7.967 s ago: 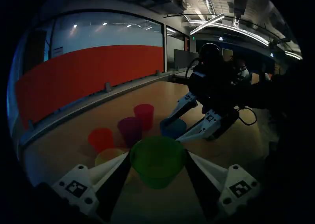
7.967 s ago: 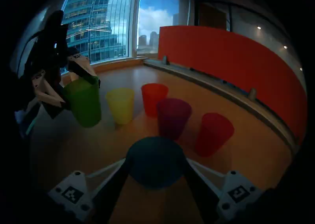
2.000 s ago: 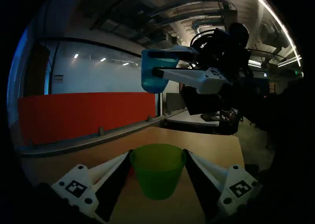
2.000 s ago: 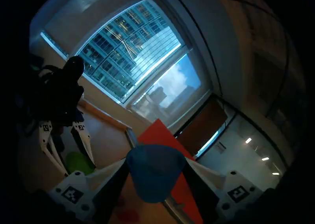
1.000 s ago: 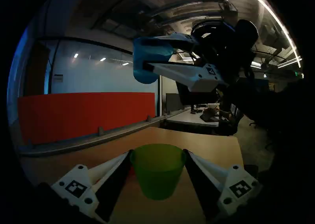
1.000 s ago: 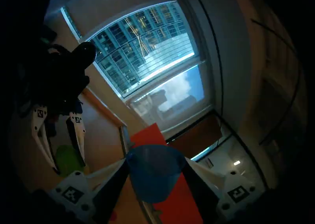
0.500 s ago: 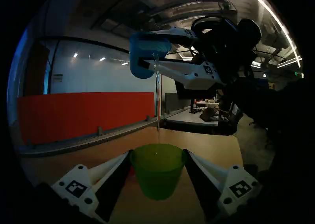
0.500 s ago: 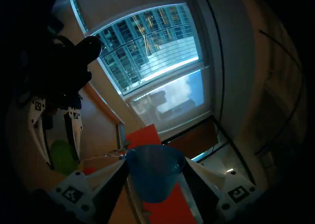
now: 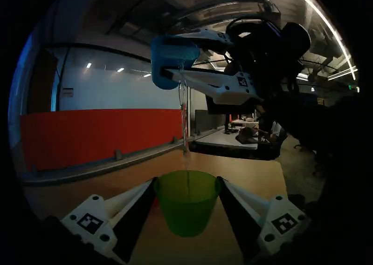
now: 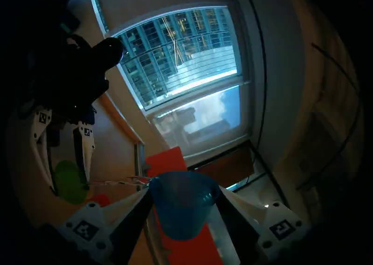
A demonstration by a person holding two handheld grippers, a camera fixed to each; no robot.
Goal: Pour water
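Over the wooden table [image 9: 254, 172], the left gripper [image 9: 186, 185] clamps a green plastic cup [image 9: 187, 211] upright below the tilted blue plastic cup [image 9: 168, 62], clamped by the right gripper [image 10: 184, 193], so water [image 9: 185, 125] falls inside.

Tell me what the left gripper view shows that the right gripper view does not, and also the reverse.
Left gripper view: the blue cup seen from outside, tipped in the right gripper, with ceiling lights and desks behind.
Right gripper view: the window with towers and sky, and a red cup.
Both: the thin water stream falling into the green cup held in the left gripper.
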